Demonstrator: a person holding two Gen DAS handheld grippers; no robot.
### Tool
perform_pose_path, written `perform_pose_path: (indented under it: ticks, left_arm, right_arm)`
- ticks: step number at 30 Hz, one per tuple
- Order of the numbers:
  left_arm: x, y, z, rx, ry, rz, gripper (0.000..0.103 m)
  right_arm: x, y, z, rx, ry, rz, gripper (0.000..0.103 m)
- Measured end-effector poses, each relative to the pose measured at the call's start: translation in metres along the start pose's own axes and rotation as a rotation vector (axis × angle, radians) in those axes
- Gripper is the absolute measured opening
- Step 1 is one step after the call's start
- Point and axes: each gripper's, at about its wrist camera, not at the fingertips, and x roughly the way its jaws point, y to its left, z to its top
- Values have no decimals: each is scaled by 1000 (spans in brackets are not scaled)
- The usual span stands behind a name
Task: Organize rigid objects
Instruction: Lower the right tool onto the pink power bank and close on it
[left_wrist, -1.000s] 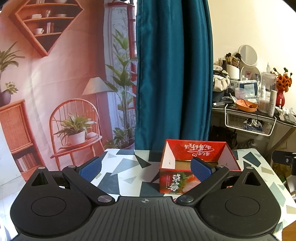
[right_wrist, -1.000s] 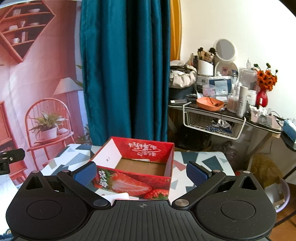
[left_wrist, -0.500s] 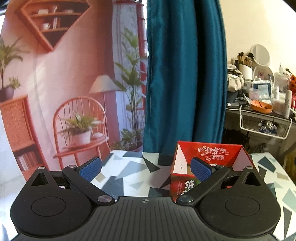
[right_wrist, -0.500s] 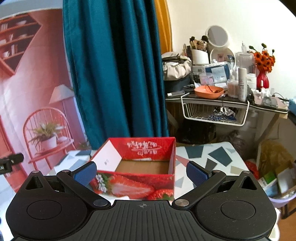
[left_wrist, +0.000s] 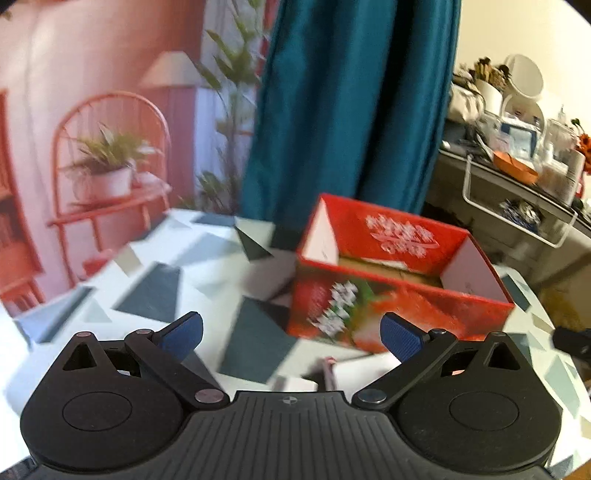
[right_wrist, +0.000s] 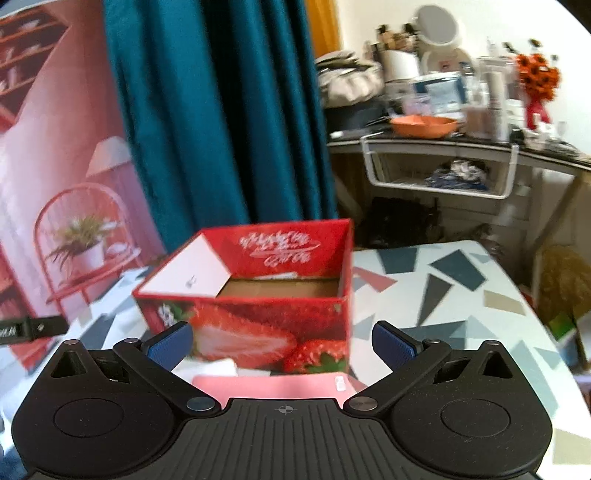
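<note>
Approach step: both the left gripper (left_wrist: 291, 334) and right gripper (right_wrist: 282, 341), jaws wide and empty, face the open strawberry carton (right_wrist: 258, 295) on the worktop (right_wrist: 443, 295); next, probably descend onto the pink flat item (right_wrist: 273, 386) before it.

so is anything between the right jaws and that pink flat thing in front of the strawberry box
Nothing visible. The right gripper is open and empty, and the pink flat item lies on the table just below and ahead of it, in front of the strawberry box. The gripper body hides the item's near edge.
</note>
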Motion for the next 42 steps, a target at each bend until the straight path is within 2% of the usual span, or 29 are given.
perform_pose_path:
  ticks: [3,6,11,17,20,23,27,30,36,41,42]
  left_arm:
    - [17,-8,-12,44,23,20,103]
    - [31,-17,-24,75,75,2,103]
    - [42,-25,-34,104,98,14,103]
    - [53,-36,-40,115,103,-47,102]
    - [55,-47,-43,123,109,-70,97]
    - [60,-53,-47,118,130,-125,91]
    - [65,-58,-52,103,144,-179,89]
    - [65,-64,-53,121,146,-194,87]
    - [71,-75,-57,155,181,-233,74]
    - [81,-79,-65,151,246,-258,54]
    - [84,-79,-66,146,259,-258,53]
  right_arm:
    - [17,-2,-14,-26,39,17,103]
    - [34,-7,-29,-49,77,21,103]
    - [54,-24,-50,-11,105,41,103]
    - [71,-41,-71,-7,110,59,103]
    - [79,-51,-78,30,105,75,102]
    - [89,-63,-81,78,98,93,102]
    - [104,-76,-89,163,123,124,101]
    - [109,-77,-96,179,136,147,97]
    - [112,-77,-101,191,154,187,94]
    - [113,-81,-104,210,157,211,94]
    - [113,-81,-104,210,156,212,94]
